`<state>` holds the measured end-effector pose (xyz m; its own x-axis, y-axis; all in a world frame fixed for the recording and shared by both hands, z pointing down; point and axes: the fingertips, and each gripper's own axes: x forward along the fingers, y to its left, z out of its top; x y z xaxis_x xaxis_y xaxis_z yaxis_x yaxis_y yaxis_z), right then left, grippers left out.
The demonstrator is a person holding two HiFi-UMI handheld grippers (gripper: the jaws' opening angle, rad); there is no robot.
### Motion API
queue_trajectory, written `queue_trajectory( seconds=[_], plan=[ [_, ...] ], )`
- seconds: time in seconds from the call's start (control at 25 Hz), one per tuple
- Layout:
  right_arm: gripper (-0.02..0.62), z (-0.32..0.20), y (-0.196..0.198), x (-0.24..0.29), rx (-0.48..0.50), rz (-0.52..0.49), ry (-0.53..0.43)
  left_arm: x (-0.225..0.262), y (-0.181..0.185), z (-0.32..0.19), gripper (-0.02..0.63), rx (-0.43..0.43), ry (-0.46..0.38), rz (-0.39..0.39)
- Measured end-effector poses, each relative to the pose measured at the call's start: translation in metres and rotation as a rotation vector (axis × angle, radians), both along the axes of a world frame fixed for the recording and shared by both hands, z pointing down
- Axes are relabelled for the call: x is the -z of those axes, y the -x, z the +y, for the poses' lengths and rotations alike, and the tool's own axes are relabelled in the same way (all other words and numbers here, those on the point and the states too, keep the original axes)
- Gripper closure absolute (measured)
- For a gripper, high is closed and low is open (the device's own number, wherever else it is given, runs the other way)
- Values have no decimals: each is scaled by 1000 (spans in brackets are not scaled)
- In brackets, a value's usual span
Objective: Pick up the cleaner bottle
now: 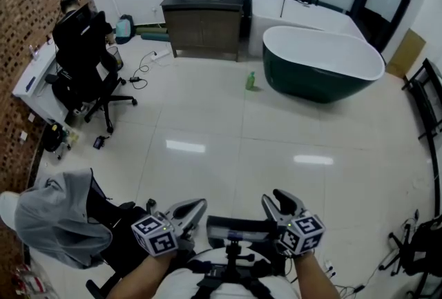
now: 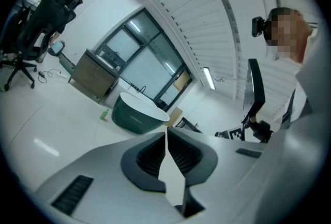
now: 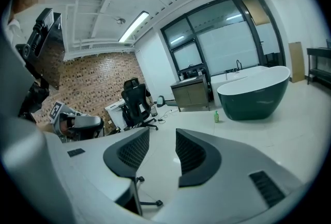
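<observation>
1. Bathtub [image 1: 324,63]: dark green, far side of the floor [image 1: 276,146].
2. Left hand-held gripper [image 2: 166,132]: jaws pressed together, nothing between them.
3. Right hand-held gripper [image 3: 162,135]: jaws spread, empty.
4. Cleaner bottle [image 1: 250,81]: green, on the floor just beside the bathtub, well apart from both grippers. Too small to read the label.

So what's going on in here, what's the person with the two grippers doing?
A person holds a gripper in each hand, low in front of the body, and both are empty. The left gripper has its jaws together, while the right gripper has its jaws apart. The green bottle stands upright on the floor across the room, beside the dark tub, and nothing touches it. The pick-up has not started yet.
</observation>
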<state>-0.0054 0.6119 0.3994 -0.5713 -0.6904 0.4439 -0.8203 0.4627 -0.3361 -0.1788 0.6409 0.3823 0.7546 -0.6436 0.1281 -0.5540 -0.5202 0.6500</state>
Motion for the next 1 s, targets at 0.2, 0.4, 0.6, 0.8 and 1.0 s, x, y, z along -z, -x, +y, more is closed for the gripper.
queue_trajectory(
  seconds=[0.2,0.4,0.6,0.8,1.0],
  plan=[
    [423,-12,-35,2,25,-13,-7,3,-29,-10,603,38,-1,-20],
    [423,-14,-117,4,18,-14,-18,-3,-92,-16,603,72,-6,-39],
    [423,-13,-233,1,-15,10,-21,2,-181,-17,603,91,-13,-37],
    [423,-16,-309,-6,-20,-7,-3,11,-255,-19,603,107,-42,-55],
    [423,-23,-327,-10,6,-37,17,11,-278,-23,601,155,-40,-100]
  ],
)
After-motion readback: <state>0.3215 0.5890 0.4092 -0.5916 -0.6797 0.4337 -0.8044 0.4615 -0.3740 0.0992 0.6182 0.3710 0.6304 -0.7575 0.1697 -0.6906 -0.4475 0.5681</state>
